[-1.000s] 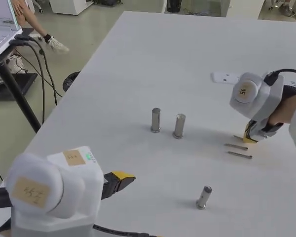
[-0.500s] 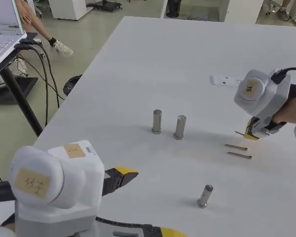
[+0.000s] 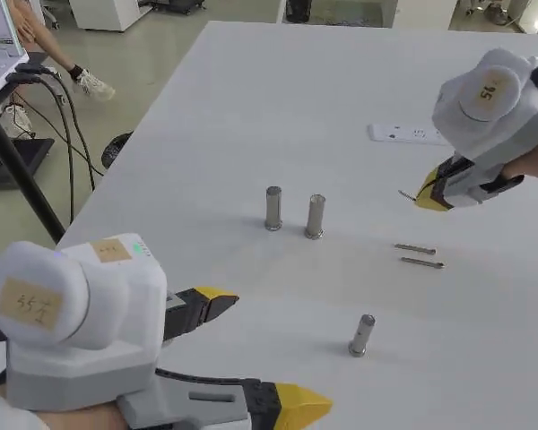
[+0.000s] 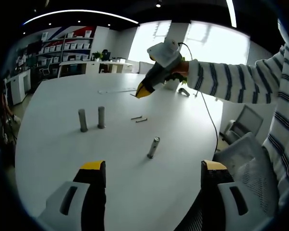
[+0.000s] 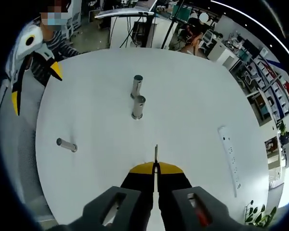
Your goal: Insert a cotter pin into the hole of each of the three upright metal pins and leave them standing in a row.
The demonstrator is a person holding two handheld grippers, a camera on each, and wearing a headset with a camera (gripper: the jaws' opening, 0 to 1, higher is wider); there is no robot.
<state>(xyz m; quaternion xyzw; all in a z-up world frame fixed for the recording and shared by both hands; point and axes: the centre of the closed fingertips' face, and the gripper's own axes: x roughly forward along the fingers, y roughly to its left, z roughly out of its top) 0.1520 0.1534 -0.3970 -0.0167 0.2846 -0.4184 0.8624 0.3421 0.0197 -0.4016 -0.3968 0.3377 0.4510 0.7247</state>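
Your right gripper (image 3: pixel 428 195) is up off the white tabletop (image 3: pixel 251 98) at the right of the head view. Its fingers are pressed together on a thin metal cotter pin (image 5: pixel 156 153). The right gripper view shows this best, with the pin sticking straight out from between the yellow tips, while the head view gives you just a short end poking out to the left. Your left gripper (image 4: pixel 153 166) is low at the near edge of the tabletop, its fingers spread wide with nothing between them. 2 grey metal cylinder pins (image 3: pixel 273 208) stand upright near the middle of the tabletop, just beside each other but not touching. A 3rd grey metal pin (image 3: pixel 362 334) sits well apart from them, nearer to you. In the head view it looks merely tilted, but the right gripper view shows it lying on its side. The head view picks out 2 loose cotter pins (image 3: pixel 415 249) lying side by side on the tabletop, between the upright pair and your right gripper. The left gripper view has them as 2 short lines beyond the fallen pin. A long white power strip (image 3: pixel 408 133) lies flat farther back, partly behind the right gripper in the head view and shown full length in the right gripper view. The left gripper view also shows your striped sleeve (image 4: pixel 231 79) behind the raised right gripper.
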